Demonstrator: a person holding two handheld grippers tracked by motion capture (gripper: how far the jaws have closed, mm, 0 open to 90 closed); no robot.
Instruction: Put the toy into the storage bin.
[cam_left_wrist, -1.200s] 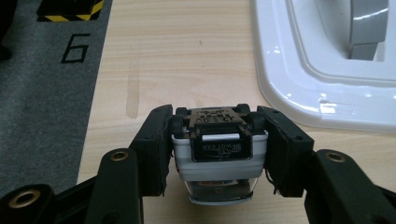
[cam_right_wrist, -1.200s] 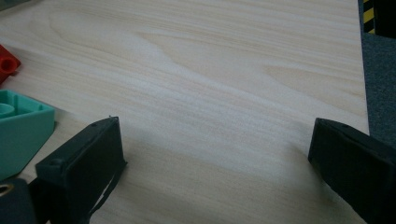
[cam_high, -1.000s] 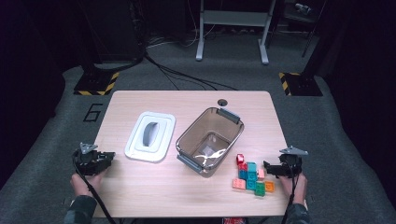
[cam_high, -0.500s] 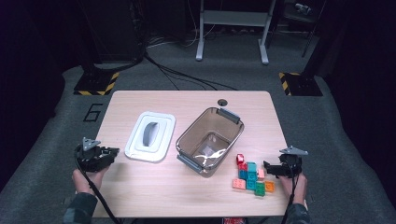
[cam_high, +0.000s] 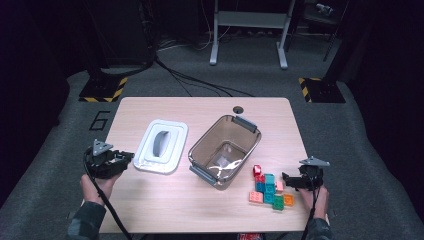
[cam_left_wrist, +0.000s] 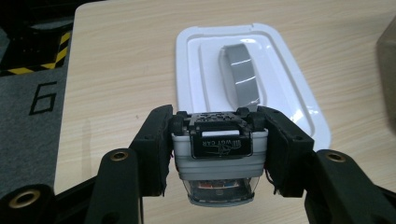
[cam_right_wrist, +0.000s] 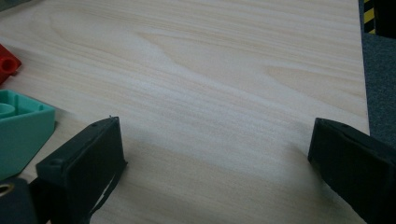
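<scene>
Left gripper (cam_left_wrist: 219, 154) clamped on small grey-and-white toy car (cam_left_wrist: 219, 161), just before white plastic lid (cam_left_wrist: 247, 84); right gripper (cam_right_wrist: 215, 163) spread over bare wooden bench (cam_right_wrist: 224, 70), beside teal block (cam_right_wrist: 21, 128).

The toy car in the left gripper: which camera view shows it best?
The left gripper view shows it best: the toy car sits close up, clamped between the two black jaws, near the white lid. In the high view the left gripper is small and the car cannot be made out. The right gripper view looks at bare table.
</scene>
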